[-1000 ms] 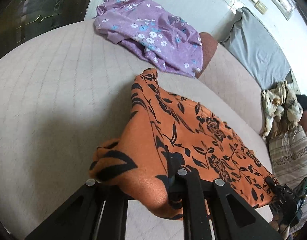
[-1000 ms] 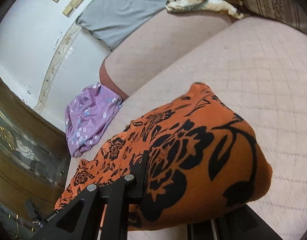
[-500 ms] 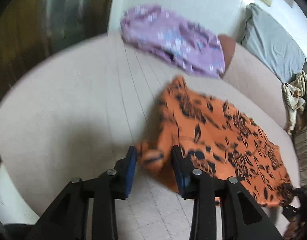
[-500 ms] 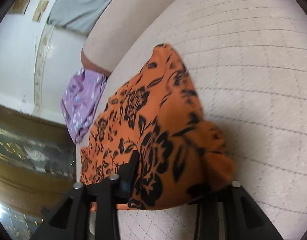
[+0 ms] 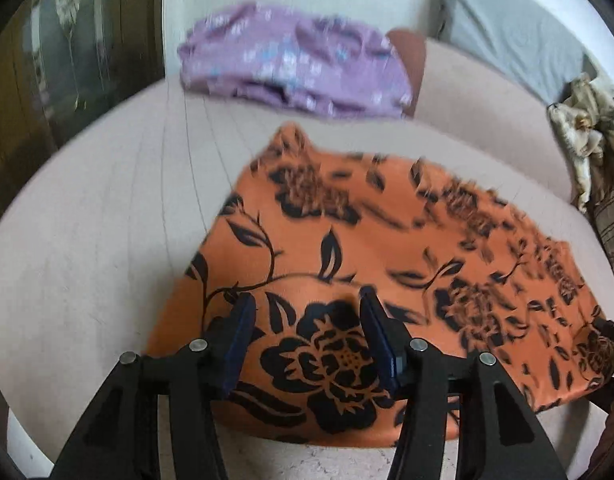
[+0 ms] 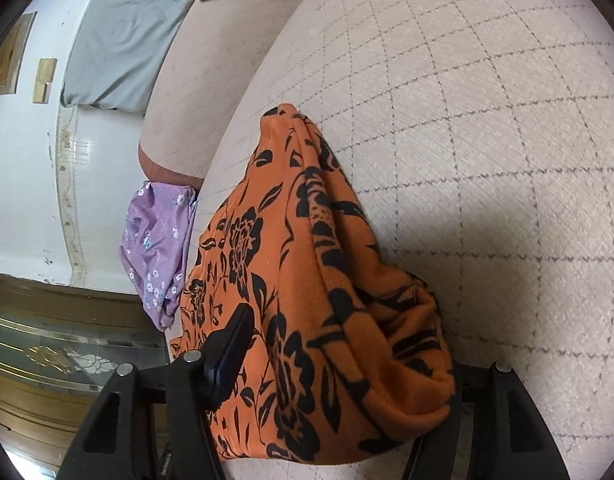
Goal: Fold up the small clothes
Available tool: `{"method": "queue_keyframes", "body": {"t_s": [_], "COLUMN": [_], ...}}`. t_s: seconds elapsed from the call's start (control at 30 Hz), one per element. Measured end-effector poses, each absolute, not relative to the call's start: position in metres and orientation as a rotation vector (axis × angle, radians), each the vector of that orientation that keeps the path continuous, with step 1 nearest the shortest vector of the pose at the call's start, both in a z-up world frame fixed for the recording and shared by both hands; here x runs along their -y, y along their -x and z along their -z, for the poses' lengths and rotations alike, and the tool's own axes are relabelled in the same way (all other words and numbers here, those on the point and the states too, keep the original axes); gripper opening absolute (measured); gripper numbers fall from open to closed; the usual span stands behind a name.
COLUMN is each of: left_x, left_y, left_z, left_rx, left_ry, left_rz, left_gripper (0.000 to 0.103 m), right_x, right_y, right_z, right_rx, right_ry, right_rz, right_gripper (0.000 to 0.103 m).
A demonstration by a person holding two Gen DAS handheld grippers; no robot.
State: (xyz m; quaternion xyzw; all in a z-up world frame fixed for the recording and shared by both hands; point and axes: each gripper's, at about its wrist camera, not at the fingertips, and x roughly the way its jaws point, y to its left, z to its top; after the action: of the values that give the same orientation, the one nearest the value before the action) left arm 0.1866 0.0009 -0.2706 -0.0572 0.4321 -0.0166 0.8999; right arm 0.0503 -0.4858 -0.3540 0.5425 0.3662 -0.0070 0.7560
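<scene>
The orange cloth point(image 5: 387, 264), printed with black flowers, lies spread on the quilted beige sofa seat point(image 5: 87, 248). In the left wrist view much of it is smeared by motion blur.

The left gripper point(image 5: 305, 328) hangs over the cloth's near edge with its fingers point(image 5: 239, 332) spread apart, bare fabric showing between them; whether the tips touch the cloth is hard to tell.

In the right wrist view the cloth point(image 6: 307, 300) bunches up in a heap over the right gripper point(image 6: 335, 364). One finger point(image 6: 231, 352) shows at the heap's left, and the other is hidden under the folds, so its grip cannot be told.

Beyond the orange cloth, a purple flowered garment point(image 5: 295, 72) lies blurred at the seat's far edge, with a grey cushion point(image 5: 519, 32) further off.
</scene>
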Motion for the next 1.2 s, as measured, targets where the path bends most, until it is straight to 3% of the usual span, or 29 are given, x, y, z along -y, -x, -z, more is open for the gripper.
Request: {"method": "queue_keyframes", "body": {"t_s": [1.2], "left_x": [0.018], "left_y": [-0.184], "left_z": [0.282], "left_rx": [-0.808], "left_ry": [-0.067], "left_rz": [0.000], "left_gripper": [0.061], "right_x": [0.480], "right_y": [-0.063], "right_z": [0.350], "right_rx": [-0.844], "right_ry": [-1.124], "right_rz": [-0.012], "right_gripper": [0.065]}}
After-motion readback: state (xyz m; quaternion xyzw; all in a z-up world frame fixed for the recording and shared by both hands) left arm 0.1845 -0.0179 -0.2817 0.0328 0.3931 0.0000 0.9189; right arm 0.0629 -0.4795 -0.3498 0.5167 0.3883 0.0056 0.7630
